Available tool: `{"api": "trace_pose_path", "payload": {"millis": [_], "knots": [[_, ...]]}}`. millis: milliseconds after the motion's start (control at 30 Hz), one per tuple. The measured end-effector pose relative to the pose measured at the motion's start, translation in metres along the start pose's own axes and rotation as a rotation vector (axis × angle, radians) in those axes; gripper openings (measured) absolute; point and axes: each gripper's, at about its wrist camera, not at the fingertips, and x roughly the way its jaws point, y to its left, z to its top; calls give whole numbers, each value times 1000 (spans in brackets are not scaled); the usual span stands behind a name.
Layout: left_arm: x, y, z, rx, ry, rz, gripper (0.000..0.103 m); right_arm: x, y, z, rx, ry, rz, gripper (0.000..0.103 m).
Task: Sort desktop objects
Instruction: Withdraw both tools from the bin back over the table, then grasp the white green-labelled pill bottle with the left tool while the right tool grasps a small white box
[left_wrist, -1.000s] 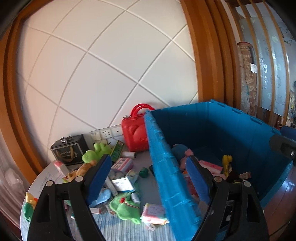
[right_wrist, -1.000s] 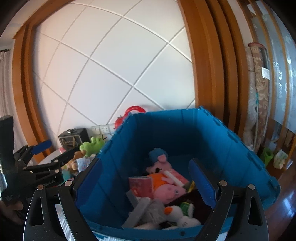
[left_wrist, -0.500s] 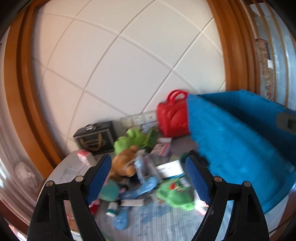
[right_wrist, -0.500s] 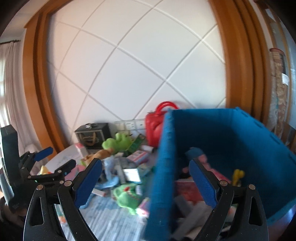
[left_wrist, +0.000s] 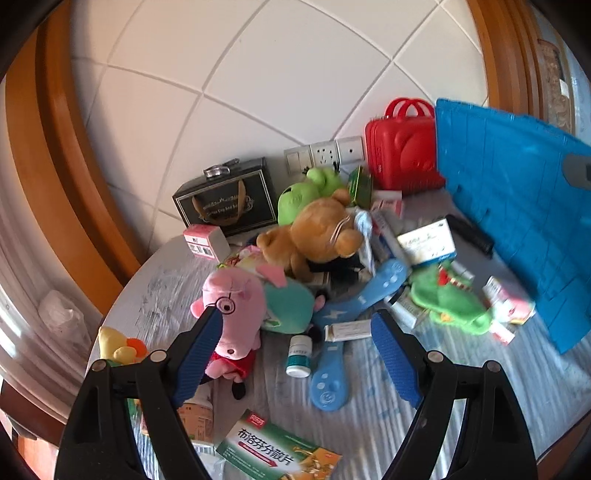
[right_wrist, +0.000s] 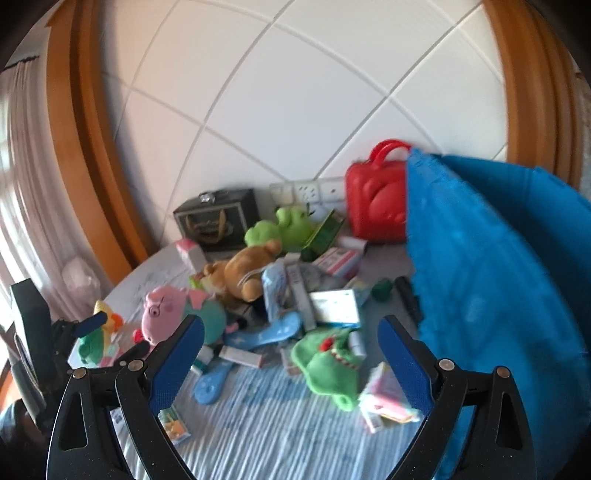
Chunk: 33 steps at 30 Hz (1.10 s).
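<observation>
A heap of toys and boxes covers the table. In the left wrist view, my left gripper (left_wrist: 295, 317) hangs open above it, with nothing gripped. A pink pig plush (left_wrist: 229, 306) lies by its left finger, and a white bottle (left_wrist: 300, 354) and a blue paddle (left_wrist: 328, 373) lie below the gap. A brown bear (left_wrist: 317, 236) lies behind them. My right gripper (right_wrist: 290, 321) is open and empty over a green crocodile plush (right_wrist: 328, 362). The blue crate (right_wrist: 487, 280) stands at the right. The left gripper (right_wrist: 92, 321) shows at the far left of that view.
A red case (left_wrist: 402, 151), a black box (left_wrist: 229, 203) and wall sockets (left_wrist: 325, 155) line the back wall. A green medicine box (left_wrist: 277, 454) lies near the front edge. The green frog plush (left_wrist: 306, 192) and a white-blue carton (left_wrist: 426, 242) sit in the heap.
Both views have swung left, away from the inside of the blue crate and onto the cluttered table. Both grippers came lower and closer to the heap, still open.
</observation>
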Motion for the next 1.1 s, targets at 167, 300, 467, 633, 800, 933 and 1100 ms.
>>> {"api": "trace_pose_path", "payload": {"millis": [167,300,467,633,800,933,1100], "knots": [[19,15,-11,-5,32,10,83,44,13,4,-31,43,48,96],[34,31,-15,-49,45,43,83,86,32,13,-101,89,96,96],[56,50,-21,-66,68,97,83,127,51,19,-146,124,149,96],[84,61,-28,-100,118,86,82,168,55,8,-191,180,158,96],[107,43,-33,-74,159,-22,83,205,45,-22,-216,279,177,94],[128,20,-41,-6,184,-89,83,229,43,-42,-251,339,213,88],[157,14,-58,34,226,-143,82,257,55,-66,-342,404,312,81]]}}
